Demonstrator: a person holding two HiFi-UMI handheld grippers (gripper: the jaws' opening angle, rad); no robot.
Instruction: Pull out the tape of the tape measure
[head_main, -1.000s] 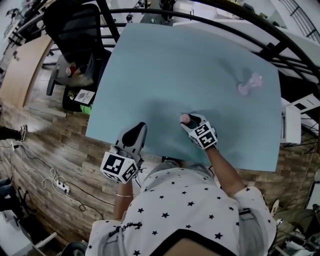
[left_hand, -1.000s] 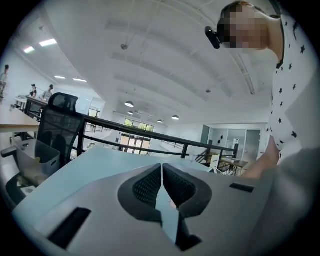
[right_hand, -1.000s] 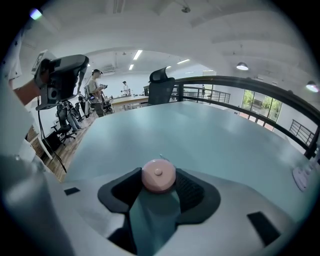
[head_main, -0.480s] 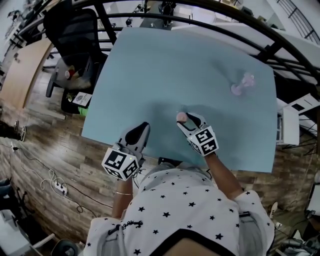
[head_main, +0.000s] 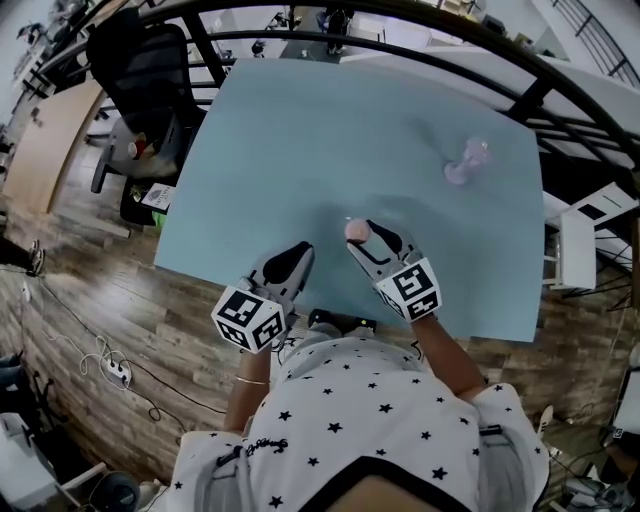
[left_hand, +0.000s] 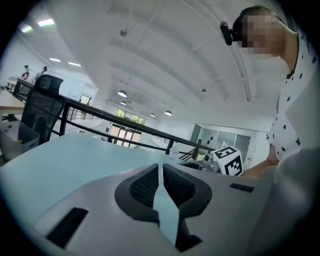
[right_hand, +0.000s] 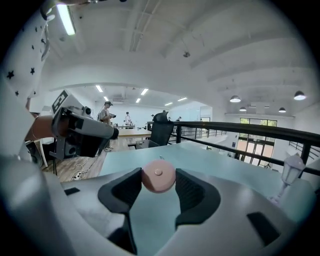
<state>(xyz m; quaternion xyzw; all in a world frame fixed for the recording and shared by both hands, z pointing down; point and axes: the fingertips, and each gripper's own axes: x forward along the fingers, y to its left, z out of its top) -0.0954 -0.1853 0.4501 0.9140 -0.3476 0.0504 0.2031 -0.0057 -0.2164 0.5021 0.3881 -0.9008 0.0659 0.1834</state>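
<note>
The counter (head_main: 330, 130) is pale blue-green. The light grey right hand-held gripper (head_main: 366, 232) has black pads, and between them is a pink tape measure (right_hand: 158, 176). The left hand-held gripper (left_hand: 161, 172) is grey too, with a black-and-white marker cube. Behind the 2, a white shirt (head_main: 370, 420) carries black stars.

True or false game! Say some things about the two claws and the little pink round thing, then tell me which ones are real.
1. The right claw grips the small round pink tape measure. True.
2. The left claw is wide open. False: it is shut, with nothing in it.
3. A long strip of tape hangs out of the tape measure. False: no tape shows pulled out.
4. A pale pink object stands on the light blue table, apart from both claws. True.
</note>
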